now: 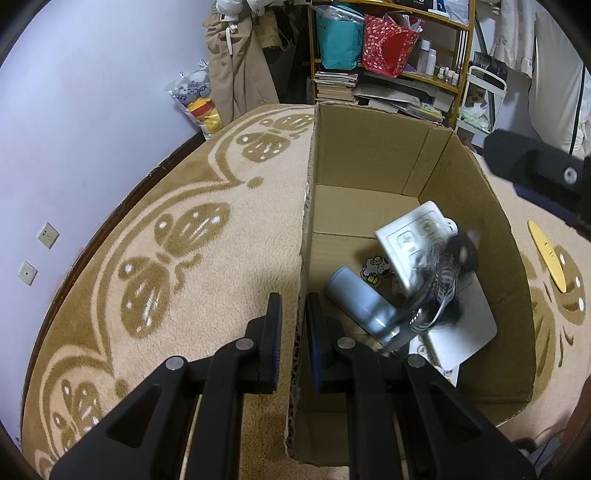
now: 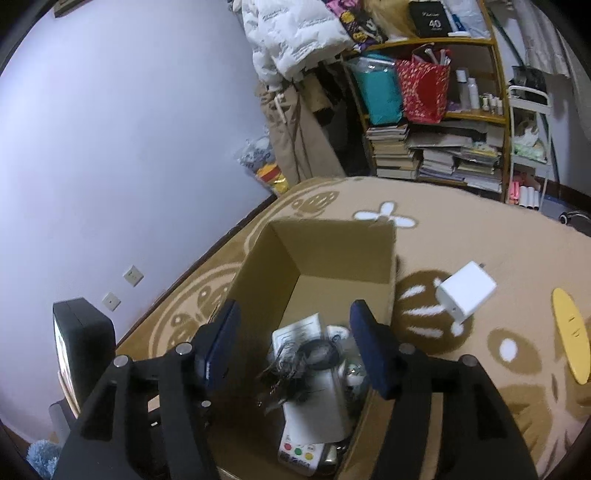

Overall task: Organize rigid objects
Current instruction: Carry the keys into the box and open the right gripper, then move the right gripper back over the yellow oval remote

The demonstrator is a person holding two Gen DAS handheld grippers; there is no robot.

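Left gripper [image 1: 293, 325] is clamped on the box [image 1: 369, 155] wall; right gripper [image 2: 291, 343] hangs apart over it. The charger [image 2: 466, 291] sits on the rug at 2 o'clock, so tugging the wall could tip everything.

Dim indoor light; heavy fisheye bending, dark corners, box contents motion-blurred

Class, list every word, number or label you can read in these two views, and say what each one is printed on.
"40": black box on the top shelf.
Script line above it: too blurred.
Teal bag print: too small.
Book spines: unreadable.
Remote control markings: unreadable.
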